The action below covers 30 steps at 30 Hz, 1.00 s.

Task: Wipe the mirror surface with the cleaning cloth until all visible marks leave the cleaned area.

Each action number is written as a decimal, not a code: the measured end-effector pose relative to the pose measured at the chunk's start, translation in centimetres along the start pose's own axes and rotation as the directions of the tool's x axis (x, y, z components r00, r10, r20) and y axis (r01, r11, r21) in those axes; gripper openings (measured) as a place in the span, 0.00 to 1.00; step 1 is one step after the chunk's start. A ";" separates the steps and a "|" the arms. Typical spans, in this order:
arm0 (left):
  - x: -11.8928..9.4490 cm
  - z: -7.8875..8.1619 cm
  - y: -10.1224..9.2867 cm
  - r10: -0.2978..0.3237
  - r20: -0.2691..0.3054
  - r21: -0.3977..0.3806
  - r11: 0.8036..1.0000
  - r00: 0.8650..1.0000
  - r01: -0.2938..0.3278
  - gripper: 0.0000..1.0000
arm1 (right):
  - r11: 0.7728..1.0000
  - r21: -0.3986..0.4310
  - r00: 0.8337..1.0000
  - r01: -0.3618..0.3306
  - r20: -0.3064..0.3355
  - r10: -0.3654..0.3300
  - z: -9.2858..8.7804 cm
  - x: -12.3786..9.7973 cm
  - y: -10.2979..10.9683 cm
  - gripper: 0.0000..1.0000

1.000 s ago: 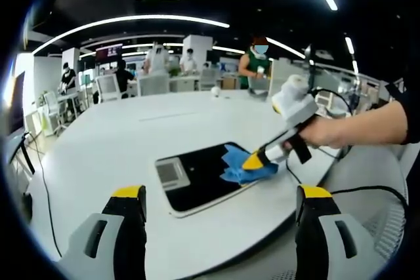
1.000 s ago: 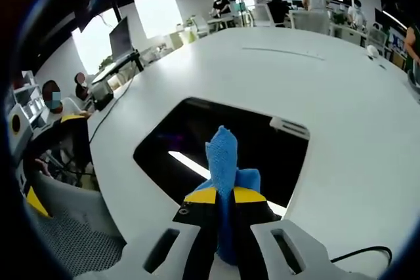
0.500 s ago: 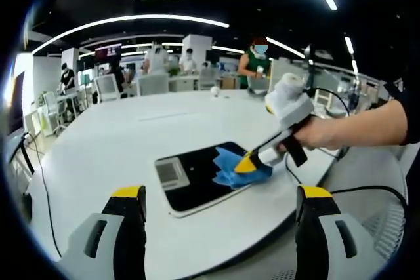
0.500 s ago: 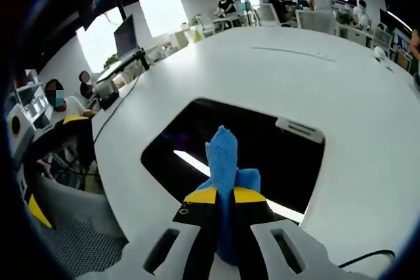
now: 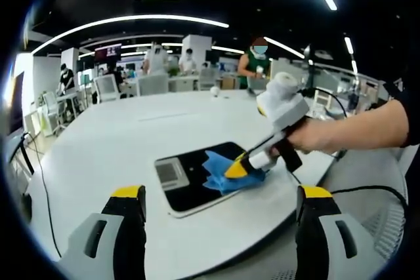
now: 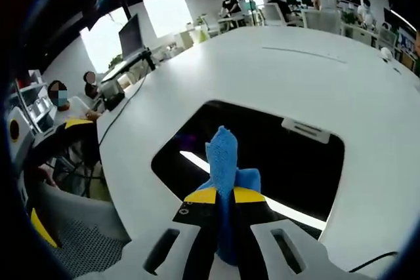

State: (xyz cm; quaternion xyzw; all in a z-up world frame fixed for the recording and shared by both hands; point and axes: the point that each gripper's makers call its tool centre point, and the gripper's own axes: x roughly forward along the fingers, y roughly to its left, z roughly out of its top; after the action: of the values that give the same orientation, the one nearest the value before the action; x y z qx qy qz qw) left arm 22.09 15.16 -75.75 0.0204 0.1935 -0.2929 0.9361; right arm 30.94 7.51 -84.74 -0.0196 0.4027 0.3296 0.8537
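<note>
**Blue cloth pinched over dark mirror**

Blue and fuzzy, the cleaning cloth (image 6: 224,181) stood clamped between the closed jaws of the right gripper (image 6: 222,196), a folded peak poking forward past the yellow tips. In the left gripper view that gripper (image 5: 237,167) pressed the crumpled cloth (image 5: 222,175) onto the mirror (image 5: 197,176). Flat, glossy and dark, a rounded rectangle with a pale rim, the mirror (image 6: 275,155) lay on the smooth white table (image 5: 118,142), its long axis slanting across the view. The left gripper (image 5: 220,211) hovered near, jaws wide apart, holding nothing.
</note>
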 end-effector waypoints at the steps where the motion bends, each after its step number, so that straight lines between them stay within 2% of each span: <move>1: 0.0 0.0 0.0 0.000 0.000 0.000 1.000 1.000 0.000 0.96 | 1.000 0.000 1.000 -0.002 0.000 0.002 0.0 0.1 0.1 0.01; 21: 0.0 0.0 -0.1 -0.010 -0.001 0.002 1.000 1.000 0.010 0.96 | 0.999 -0.004 0.999 -0.036 0.001 0.036 0.6 1.4 1.6 0.01; 30: 0.0 0.0 -0.2 -0.014 0.000 0.001 1.000 1.000 0.014 0.96 | 0.998 -0.026 0.998 -0.064 -0.008 0.064 1.1 2.4 3.1 0.01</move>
State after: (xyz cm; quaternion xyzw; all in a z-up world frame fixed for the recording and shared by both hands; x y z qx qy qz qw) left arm 22.00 15.02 -75.69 0.0197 0.1935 -0.2996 0.9340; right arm 30.94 11.56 -84.95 -0.0191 0.4019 0.3619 0.8409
